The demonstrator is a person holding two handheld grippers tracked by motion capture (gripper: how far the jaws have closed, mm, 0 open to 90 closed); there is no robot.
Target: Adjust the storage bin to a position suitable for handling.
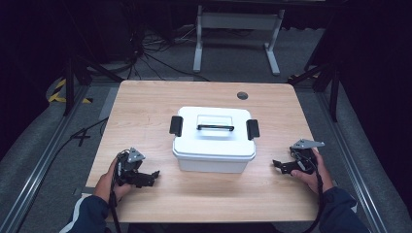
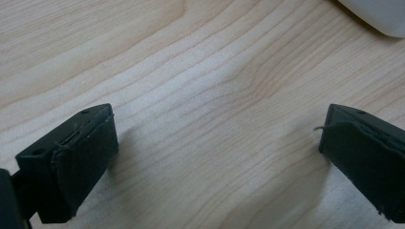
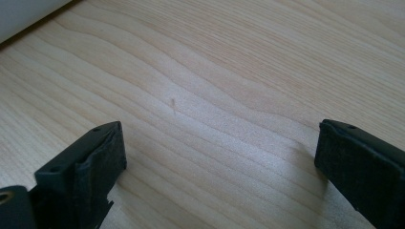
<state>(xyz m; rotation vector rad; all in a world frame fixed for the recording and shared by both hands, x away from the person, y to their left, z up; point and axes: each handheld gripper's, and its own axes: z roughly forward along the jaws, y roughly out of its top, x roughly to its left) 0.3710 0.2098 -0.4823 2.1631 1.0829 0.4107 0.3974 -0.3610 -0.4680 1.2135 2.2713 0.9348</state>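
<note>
A white plastic box (image 1: pixel 214 141) with a lid, two black side latches and a black top handle (image 1: pixel 215 127) stands in the middle of the wooden table (image 1: pixel 145 107). My left gripper (image 1: pixel 149 177) rests on the table to the box's left, held in a hand, open with nothing between its fingers. My right gripper (image 1: pixel 281 166) rests to the box's right, also open and empty. In the left gripper view a corner of the box (image 2: pixel 377 14) shows at top right beyond the gripper (image 2: pixel 217 157). In the right gripper view the box's edge (image 3: pixel 24 14) shows at top left beyond the gripper (image 3: pixel 219 162).
A round grey cable hole (image 1: pixel 242 95) sits near the table's far edge. Beyond the table stand a white desk frame (image 1: pixel 237 34) and loose cables (image 1: pixel 145 53) on the floor. Bare wood lies on all sides of the box.
</note>
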